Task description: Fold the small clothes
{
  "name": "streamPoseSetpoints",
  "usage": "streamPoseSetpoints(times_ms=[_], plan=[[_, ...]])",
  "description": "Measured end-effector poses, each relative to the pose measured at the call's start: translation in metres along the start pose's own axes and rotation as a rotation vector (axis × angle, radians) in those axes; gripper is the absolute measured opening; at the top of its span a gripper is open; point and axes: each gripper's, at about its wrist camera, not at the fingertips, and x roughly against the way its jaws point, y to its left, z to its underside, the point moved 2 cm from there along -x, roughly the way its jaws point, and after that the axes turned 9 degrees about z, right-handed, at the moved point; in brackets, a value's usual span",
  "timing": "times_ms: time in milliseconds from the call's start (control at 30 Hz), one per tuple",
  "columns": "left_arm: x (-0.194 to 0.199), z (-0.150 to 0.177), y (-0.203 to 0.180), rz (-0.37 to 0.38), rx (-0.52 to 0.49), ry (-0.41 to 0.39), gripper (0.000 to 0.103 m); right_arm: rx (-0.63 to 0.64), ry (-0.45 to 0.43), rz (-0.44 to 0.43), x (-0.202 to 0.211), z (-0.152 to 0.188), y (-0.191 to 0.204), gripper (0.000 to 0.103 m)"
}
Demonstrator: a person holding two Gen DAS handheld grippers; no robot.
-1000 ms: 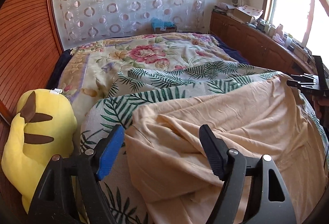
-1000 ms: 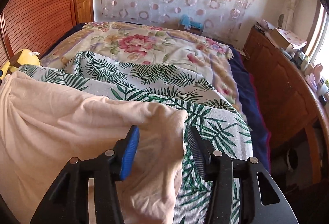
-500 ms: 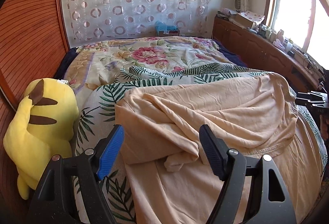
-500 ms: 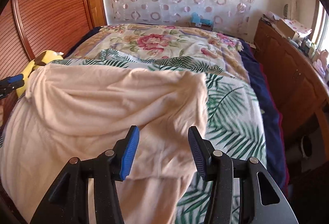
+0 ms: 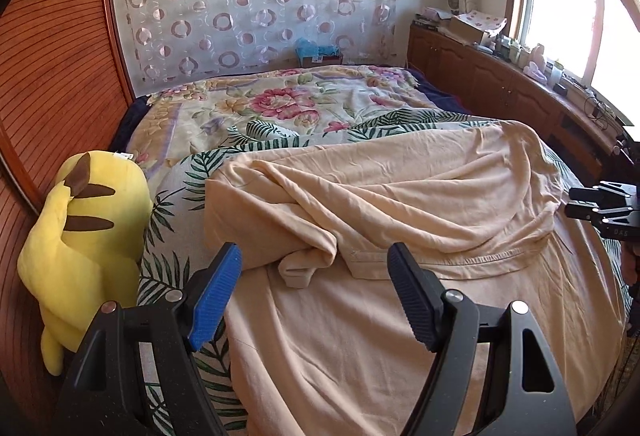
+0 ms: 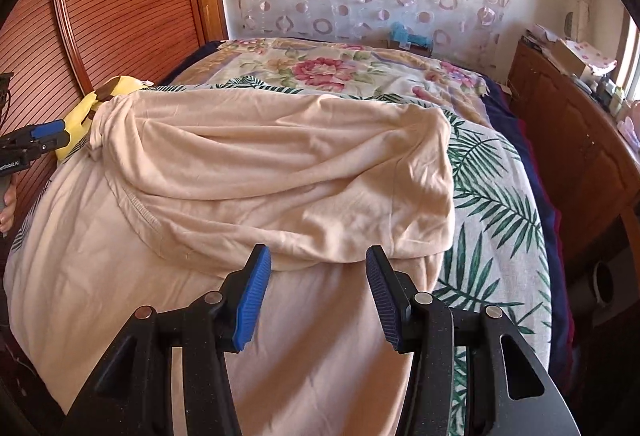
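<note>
A peach garment point(image 5: 400, 220) lies spread on the bed, its far part folded back over the near part, wrinkled, with a loose bunch near the fold's front edge. It also shows in the right wrist view point(image 6: 280, 164). My left gripper point(image 5: 316, 288) is open and empty, hovering just short of the fold's left front edge. My right gripper point(image 6: 316, 288) is open and empty, just short of the fold's right front edge. Each gripper shows at the edge of the other's view: the right gripper point(image 5: 600, 208) and the left gripper point(image 6: 32, 140).
A yellow plush toy point(image 5: 84, 236) sits at the bed's left side by the wooden headboard point(image 5: 52, 76). A palm-leaf sheet point(image 6: 492, 204) and floral quilt point(image 5: 280, 100) cover the bed. A wooden cabinet point(image 5: 500, 84) with clutter runs along the right wall under the window.
Both grippers have pulled back toward the near side and away from the garment. The folded-over part now lies flat on the near part, released.
</note>
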Motion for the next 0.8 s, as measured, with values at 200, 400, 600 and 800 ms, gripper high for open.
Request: streamPoseSetpoints(times_ms=[200,400,600,800], plan=[[-0.014,-0.011,0.000,0.081,0.019,0.024,0.076,0.001,0.040,-0.012,-0.023,-0.001,0.005,0.051],[-0.032,-0.037,0.010,0.109,0.085,0.017,0.066,0.021,0.022,0.024,-0.028,0.001,0.004,0.051],[-0.074,-0.045,0.030,0.056,0.180,0.096,0.050,0.022,0.005,0.036,-0.030,0.006,0.017,0.053],[-0.098,-0.033,0.051,0.075,0.273,0.124,0.036,0.023,0.004,0.038,-0.030,0.006,0.018,0.054]])
